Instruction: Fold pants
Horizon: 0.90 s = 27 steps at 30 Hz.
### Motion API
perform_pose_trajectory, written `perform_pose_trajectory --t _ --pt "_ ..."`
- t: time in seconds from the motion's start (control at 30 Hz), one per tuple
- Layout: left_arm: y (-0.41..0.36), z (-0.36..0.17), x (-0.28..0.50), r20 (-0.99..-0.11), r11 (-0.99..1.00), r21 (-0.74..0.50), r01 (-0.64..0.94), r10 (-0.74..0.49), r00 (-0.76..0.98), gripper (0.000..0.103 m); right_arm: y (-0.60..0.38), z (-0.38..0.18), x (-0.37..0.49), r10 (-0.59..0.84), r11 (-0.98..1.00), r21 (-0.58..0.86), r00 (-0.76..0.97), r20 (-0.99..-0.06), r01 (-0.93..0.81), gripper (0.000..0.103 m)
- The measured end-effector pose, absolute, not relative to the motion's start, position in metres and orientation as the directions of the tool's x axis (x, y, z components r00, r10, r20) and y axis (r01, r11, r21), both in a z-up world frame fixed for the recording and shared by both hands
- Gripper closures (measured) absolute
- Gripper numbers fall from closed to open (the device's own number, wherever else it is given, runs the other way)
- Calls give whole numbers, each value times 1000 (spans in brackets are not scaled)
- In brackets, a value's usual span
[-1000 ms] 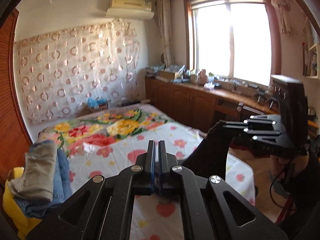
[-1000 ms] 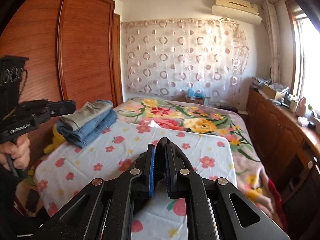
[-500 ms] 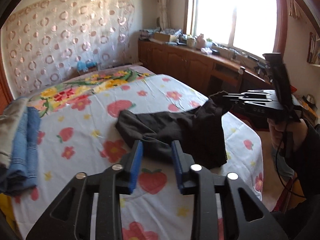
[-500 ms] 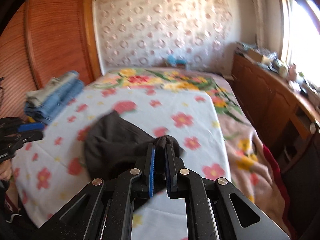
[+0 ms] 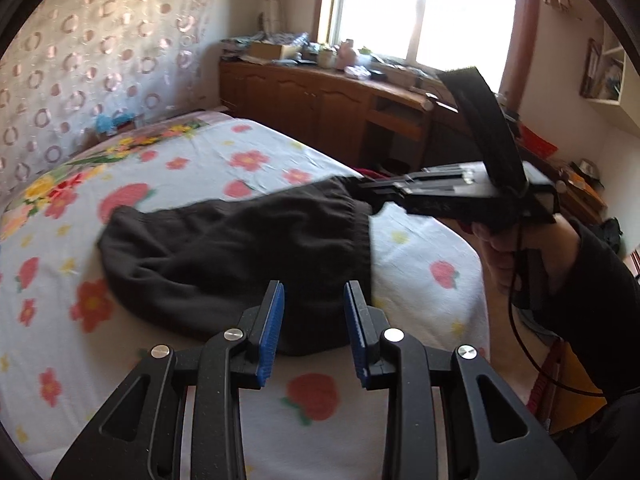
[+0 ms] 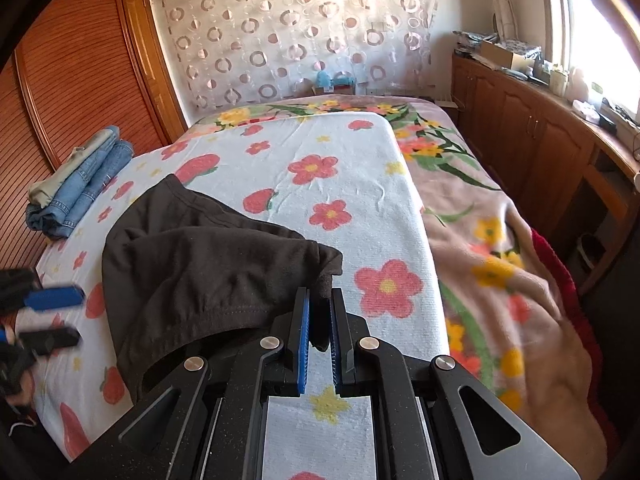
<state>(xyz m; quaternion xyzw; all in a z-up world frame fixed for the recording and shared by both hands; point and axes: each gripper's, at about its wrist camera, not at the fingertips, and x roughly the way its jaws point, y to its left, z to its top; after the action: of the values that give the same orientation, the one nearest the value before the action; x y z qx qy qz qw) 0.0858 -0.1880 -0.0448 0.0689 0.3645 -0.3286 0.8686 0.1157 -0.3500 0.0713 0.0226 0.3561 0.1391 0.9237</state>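
Observation:
Black pants (image 5: 240, 248) lie crumpled on the flowered bed sheet (image 5: 248, 160). They also show in the right wrist view (image 6: 208, 264). My left gripper (image 5: 314, 300) is open and empty, just above the near edge of the pants. My right gripper (image 6: 319, 304) is shut on a corner of the pants at the waistband and holds it slightly off the bed. The right gripper also shows in the left wrist view (image 5: 364, 188), at the right end of the pants. The left gripper shows blurred at the left edge of the right wrist view (image 6: 52, 316).
Folded jeans and a grey garment (image 6: 80, 184) are stacked at the bed's left side by the wooden wardrobe (image 6: 60, 80). A floral blanket (image 6: 492, 248) hangs off the right side. Wooden cabinets (image 5: 320, 104) run under the window.
The left gripper opened and let go of the pants. Both grippers came down toward the bed, and the pants went from hanging to lying spread on the sheet.

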Motion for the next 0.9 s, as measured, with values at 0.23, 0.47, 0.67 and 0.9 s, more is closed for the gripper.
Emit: perform_pose_trajectory --t 0.23,0.47,0.67,0.9 --pt "-210 -67 87 -708 739 -168 652 -551 442 71 -353 50 115 278 960 156 710 -647 -234 94" --pt "-224 -81 85 -737 745 -99 660 -501 454 70 -352 45 122 272 961 147 712 -648 -234 94" --pt "-213 -71 79 -730 753 -55 656 -478 488 93 -353 48 118 279 959 151 723 -632 -238 94" --pt "-156 -12 78 -639 796 -63 602 -495 588 94 -346 79 95 345 938 178 770 -537 -297 94"
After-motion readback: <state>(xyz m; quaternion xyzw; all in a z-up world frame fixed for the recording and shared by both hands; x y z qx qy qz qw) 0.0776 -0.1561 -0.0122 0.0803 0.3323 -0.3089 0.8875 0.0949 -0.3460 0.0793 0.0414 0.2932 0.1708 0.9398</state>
